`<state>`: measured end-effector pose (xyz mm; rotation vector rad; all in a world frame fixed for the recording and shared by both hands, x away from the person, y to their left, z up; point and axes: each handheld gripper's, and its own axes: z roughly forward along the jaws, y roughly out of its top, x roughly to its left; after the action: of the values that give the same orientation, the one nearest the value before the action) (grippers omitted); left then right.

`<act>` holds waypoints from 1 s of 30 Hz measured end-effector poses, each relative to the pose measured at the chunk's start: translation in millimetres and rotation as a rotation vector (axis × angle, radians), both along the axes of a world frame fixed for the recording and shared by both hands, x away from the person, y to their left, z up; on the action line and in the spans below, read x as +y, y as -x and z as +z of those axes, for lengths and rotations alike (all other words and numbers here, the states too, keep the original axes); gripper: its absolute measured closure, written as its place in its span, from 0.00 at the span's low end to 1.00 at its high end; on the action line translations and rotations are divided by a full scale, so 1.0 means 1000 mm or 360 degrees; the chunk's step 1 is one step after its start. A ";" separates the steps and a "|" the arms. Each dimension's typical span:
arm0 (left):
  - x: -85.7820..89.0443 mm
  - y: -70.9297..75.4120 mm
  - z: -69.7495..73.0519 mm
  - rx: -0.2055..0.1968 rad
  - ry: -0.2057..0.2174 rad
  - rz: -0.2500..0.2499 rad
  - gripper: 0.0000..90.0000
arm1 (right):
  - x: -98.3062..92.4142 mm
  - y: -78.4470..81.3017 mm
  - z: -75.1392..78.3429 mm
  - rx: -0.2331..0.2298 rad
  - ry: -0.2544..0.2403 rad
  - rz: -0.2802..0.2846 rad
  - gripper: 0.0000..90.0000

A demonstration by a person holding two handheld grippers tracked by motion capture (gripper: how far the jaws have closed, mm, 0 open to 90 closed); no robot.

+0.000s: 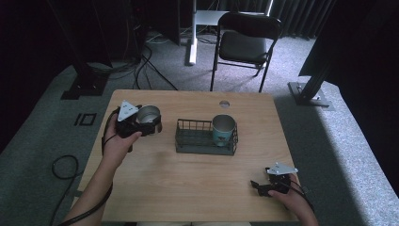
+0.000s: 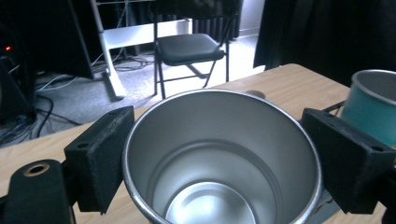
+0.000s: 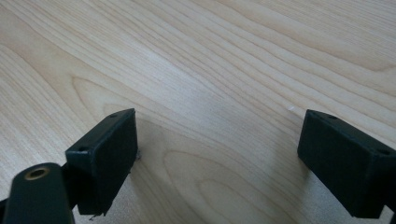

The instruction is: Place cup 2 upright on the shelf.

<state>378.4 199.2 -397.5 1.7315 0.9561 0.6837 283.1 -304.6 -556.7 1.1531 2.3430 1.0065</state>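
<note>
A bare metal cup (image 1: 148,114) hangs above the table's left side, clamped in my left gripper (image 1: 149,121). In the left gripper view the cup (image 2: 224,154) sits mouth-up between both black pads (image 2: 105,154), which press on its sides. A second cup (image 1: 223,129), teal outside, stands upright in the right end of a dark wire basket (image 1: 195,141) at mid-table; its rim (image 2: 373,100) shows at the right of the left gripper view. My right gripper (image 1: 258,186) rests low over the wood near the front right edge, jaws wide apart with nothing between them (image 3: 217,163).
The basket's left part holds nothing. A small round hole (image 1: 224,103) sits in the tabletop (image 1: 188,179) near the far edge. Beyond the table stand a black folding chair (image 1: 244,44) and a white post (image 1: 192,33); cables lie on the carpet at left.
</note>
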 end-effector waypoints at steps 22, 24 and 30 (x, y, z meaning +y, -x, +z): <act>-0.061 -0.012 0.019 -0.0045 0.0022 -0.0211 0.15 | 0.000 0.000 0.000 -0.0002 -0.0001 0.0000 0.13; -0.068 -0.014 0.018 -0.0044 0.0032 -0.0228 0.15 | 0.000 0.000 0.000 -0.0002 0.0000 0.0000 0.13; -0.084 -0.019 0.013 -0.0027 0.0038 -0.0259 0.15 | 0.000 0.000 0.000 -0.0002 0.0000 0.0000 0.13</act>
<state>397.2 115.3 -384.4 1.7576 0.7988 0.5778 283.2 -304.6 -556.8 1.1524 2.3419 1.0067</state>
